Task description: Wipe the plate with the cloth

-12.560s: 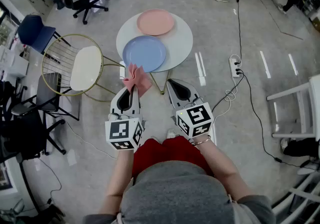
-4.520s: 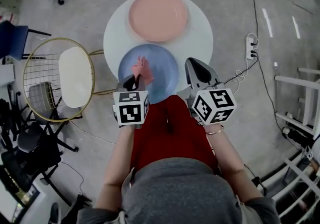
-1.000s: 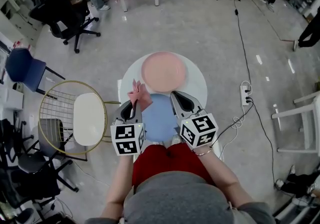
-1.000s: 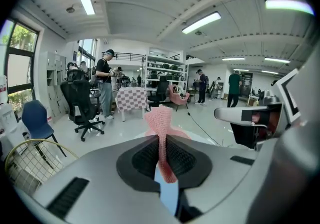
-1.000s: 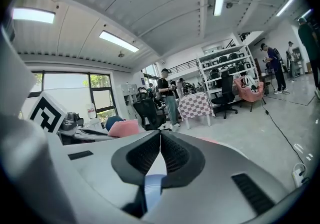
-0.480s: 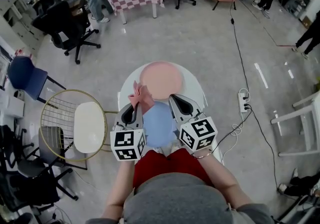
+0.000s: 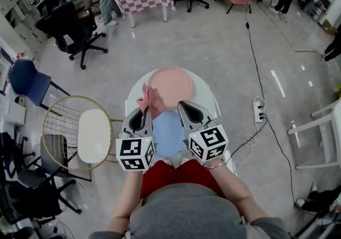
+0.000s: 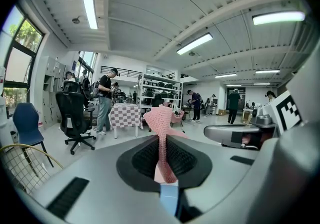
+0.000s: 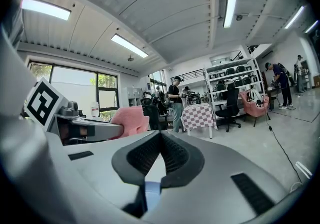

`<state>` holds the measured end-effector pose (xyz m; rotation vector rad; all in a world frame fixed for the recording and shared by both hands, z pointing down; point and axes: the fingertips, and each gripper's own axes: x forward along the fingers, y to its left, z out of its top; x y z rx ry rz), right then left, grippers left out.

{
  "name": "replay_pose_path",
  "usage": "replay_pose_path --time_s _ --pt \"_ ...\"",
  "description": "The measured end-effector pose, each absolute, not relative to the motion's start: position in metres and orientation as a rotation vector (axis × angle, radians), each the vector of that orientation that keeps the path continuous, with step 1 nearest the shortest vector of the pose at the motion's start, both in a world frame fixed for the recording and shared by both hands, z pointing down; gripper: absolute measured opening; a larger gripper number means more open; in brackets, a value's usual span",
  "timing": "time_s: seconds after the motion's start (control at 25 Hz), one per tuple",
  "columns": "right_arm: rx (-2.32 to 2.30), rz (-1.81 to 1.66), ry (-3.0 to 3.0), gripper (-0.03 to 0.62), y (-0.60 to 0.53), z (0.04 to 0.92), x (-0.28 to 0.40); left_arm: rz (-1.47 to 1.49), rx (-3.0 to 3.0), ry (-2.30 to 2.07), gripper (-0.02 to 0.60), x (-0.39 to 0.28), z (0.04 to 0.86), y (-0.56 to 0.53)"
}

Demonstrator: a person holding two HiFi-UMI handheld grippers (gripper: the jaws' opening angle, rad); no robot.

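Pink cloth pinched in the left gripper, blue plate down on the table.

Head view: left gripper [image 7: 143,110] clamped on the cloth [image 7: 151,97], bunched past its tips; right gripper [image 7: 182,105] alongside; blue plate [image 7: 168,134] between them on the round white table [image 7: 211,97], pink plate [image 7: 173,82] beyond.
Left gripper view: jaws closed on the cloth (a strip running down between them).
Right gripper view: jaws together, empty.
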<state>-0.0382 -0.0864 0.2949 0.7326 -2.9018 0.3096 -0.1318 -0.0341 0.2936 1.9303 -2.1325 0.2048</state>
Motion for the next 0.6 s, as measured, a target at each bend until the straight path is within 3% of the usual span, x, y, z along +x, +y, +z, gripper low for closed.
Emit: replay_pose_path --time_s 0.6 --pt "0.735 0.309 -2.905 0.028 -0.0936 0.2971 -0.0323 0.184 1.921 -2.144 0.029 -0.128 0.2917 -0.0416"
